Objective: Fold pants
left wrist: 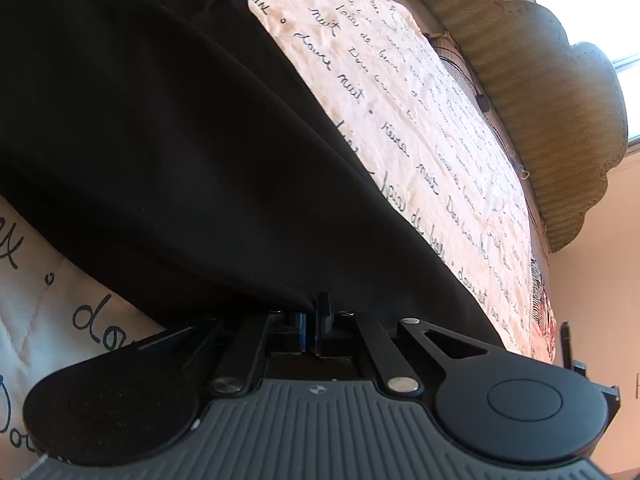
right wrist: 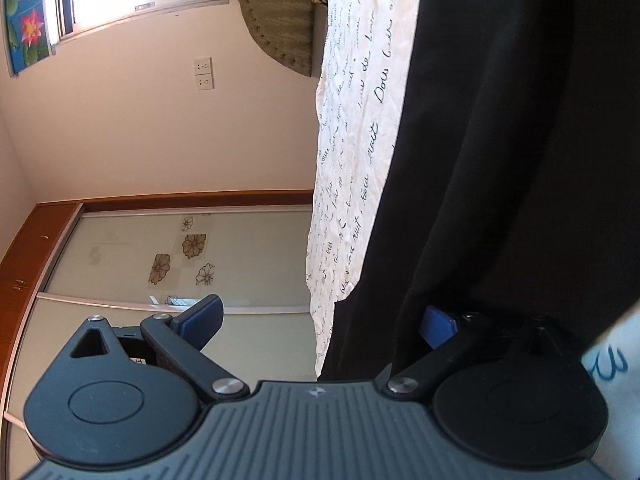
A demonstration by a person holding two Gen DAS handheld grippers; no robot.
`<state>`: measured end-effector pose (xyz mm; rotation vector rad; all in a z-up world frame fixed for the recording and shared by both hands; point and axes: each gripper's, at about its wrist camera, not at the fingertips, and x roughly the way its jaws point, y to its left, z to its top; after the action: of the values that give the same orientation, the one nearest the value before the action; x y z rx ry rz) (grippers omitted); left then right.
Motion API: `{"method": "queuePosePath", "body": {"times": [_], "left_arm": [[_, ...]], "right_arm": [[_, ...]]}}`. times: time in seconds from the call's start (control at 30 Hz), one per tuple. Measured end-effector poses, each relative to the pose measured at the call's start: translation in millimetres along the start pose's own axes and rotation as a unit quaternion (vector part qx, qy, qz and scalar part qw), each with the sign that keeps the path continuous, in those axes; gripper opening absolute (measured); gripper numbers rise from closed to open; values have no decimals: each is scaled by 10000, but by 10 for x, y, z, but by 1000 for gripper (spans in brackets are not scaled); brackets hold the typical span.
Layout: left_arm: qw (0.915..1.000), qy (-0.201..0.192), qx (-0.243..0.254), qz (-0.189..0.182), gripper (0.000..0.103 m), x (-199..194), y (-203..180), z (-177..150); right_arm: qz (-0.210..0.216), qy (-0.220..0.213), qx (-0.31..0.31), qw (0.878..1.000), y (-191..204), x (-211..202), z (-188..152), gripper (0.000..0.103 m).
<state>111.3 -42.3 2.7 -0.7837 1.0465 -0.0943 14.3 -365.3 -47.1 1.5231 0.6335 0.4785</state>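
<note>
**Black cloth pinched on my left, jaws wide on my right**

Black fabric fills both wrist views: the pants lie draped over the script-printed bedspread, running along the bed towards the woven headboard.

My left gripper has its fingers drawn narrow, with a bunch of the cloth caught between them; the fabric pulls into creases that fan out from that pinch, so I judge it carries some tension there, holding an edge ready for a fold.

My right gripper stands spread wide. One blue pad hangs off the side edge of the bed, over open room with the wardrobe behind it; the other pad sits against the pants. It grips nothing yet, and I read it as straddling the cloth's edge to take a second hold.
</note>
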Motion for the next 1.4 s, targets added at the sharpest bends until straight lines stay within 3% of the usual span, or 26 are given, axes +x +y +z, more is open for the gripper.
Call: {"method": "queuePosePath", "body": {"times": [0.23, 0.3, 0.37, 0.43, 0.47, 0.5, 0.53, 0.63, 0.73, 0.83, 0.9, 1.13, 1.27, 1.4], "left_arm": [[9991, 68, -64, -403, 3, -100, 67, 64], [9989, 86, -41, -470, 3, -121, 133, 6], [9987, 136, -34, -484, 3, -144, 187, -6], [9984, 224, -77, -518, 4, -181, 246, -26], [9979, 287, -68, -570, 5, -175, 260, -29], [9978, 318, -26, -575, 5, -177, 237, -33], [9981, 318, 30, -535, 5, -182, 207, -45], [9979, 376, 72, -523, 5, -155, 218, -52], [9977, 409, 60, -546, 5, -166, 219, -55], [9975, 407, 59, -581, 5, -215, 222, -65], [9975, 411, 70, -562, 5, -223, 222, -70], [9980, 475, 27, -420, 6, -167, 250, -60], [9980, 480, 50, -402, 10, -163, 233, -60], [9978, 469, 86, -462, 11, -173, 186, -39]], "right_arm": [[-9, 478, 203, 9986, 7, 330, -207, 102], [138, 407, 141, 9990, -9, 390, -167, 102], [420, -44, 339, 9985, -89, 306, -45, 102], [633, -852, 564, 9927, -168, 47, 75, 99], [658, -1207, 440, 9895, -158, -116, 119, 79], [524, -1429, 232, 9881, -125, -257, 164, 46], [279, -1624, 20, 9863, -89, -380, 202, 38], [46, -2068, 9, 9784, -138, -659, 319, 37], [331, -2244, 366, 9732, -237, -795, 434, 38], [858, -2395, 444, 9661, -231, -852, 491, 38], [960, -2562, 366, 9611, -189, -876, 515, 38], [362, -3219, 451, 9450, -222, -982, 594, 38], [-426, -3143, 30, 9484, -80, -896, 567, 28], [-394, -2918, -170, 9555, 28, -986, 615, 30]]}}
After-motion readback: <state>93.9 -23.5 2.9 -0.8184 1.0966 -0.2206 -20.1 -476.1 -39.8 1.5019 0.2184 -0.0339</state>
